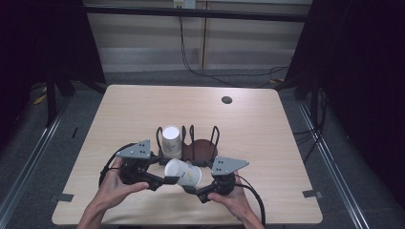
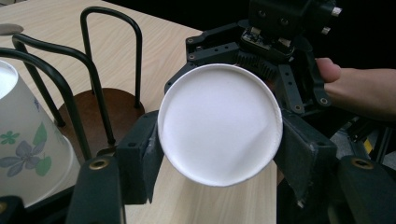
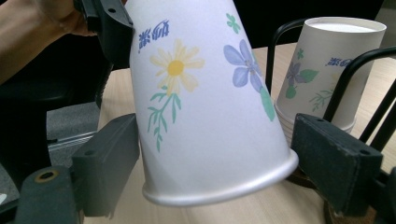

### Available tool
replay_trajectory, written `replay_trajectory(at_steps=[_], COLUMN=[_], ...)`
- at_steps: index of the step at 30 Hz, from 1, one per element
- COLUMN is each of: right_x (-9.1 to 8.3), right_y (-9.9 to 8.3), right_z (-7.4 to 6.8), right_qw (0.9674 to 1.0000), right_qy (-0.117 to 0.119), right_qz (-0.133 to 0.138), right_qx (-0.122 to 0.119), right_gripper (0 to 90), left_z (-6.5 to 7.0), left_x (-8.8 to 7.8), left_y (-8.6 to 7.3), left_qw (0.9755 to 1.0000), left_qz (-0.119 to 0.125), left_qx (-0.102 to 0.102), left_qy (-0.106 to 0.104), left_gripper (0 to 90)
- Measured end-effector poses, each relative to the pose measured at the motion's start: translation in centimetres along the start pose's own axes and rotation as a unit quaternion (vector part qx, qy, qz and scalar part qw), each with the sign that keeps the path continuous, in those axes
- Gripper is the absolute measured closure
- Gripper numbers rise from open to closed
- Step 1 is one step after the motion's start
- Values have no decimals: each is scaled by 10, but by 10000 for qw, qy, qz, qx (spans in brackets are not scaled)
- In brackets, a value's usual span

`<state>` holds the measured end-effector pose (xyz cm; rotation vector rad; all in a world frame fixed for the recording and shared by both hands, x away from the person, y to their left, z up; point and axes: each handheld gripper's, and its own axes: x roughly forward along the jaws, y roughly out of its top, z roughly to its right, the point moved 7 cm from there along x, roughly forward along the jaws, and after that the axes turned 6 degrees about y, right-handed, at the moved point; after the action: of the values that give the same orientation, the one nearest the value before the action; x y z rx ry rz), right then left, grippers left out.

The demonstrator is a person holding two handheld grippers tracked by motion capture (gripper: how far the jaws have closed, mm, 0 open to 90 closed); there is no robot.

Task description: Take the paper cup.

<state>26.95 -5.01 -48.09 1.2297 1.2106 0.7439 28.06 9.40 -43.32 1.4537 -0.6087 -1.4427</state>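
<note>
A flowered paper cup [image 1: 184, 173] hangs on its side above the table's near edge, between both grippers. My left gripper [image 1: 169, 178] is shut on its base end; the white bottom disc [image 2: 219, 123] faces that camera between the pads [image 2: 140, 158]. My right gripper [image 1: 193, 188] is shut on the rim end, with a pad [image 3: 109, 158] pressed against each side of the cup [image 3: 201, 107]. A second cup [image 1: 171, 139] stands upside down in a black wire rack [image 1: 203, 150] just beyond, also in both gripper views [image 2: 28, 144] [image 3: 327, 70].
The rack's brown base [image 2: 105, 105] has free slots to the right of the standing cup. The wooden table [image 1: 143, 109] has a dark round grommet [image 1: 227, 99] at the back right. Cables lie on the floor behind.
</note>
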Motion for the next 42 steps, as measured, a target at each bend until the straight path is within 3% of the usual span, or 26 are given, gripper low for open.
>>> replay_trajectory(at_steps=[32,40,42], right_x=[-3,-10,-10], right_y=[-2,-1,-1], right_z=[0,2,2], right_qw=[9994,9997,9997], right_qy=[-3,-6,-24], right_qz=[-189,-188,-197], right_qx=[-273,-122,-104], right_gripper=[267,268,268], left_z=[1,-1,-1], left_x=[4,3,3], left_y=[1,1,1], left_qw=[9998,9997,9998], left_qz=[193,203,195], left_qx=[-86,-64,-48], left_qy=[-45,107,98], left_gripper=[353,171,166])
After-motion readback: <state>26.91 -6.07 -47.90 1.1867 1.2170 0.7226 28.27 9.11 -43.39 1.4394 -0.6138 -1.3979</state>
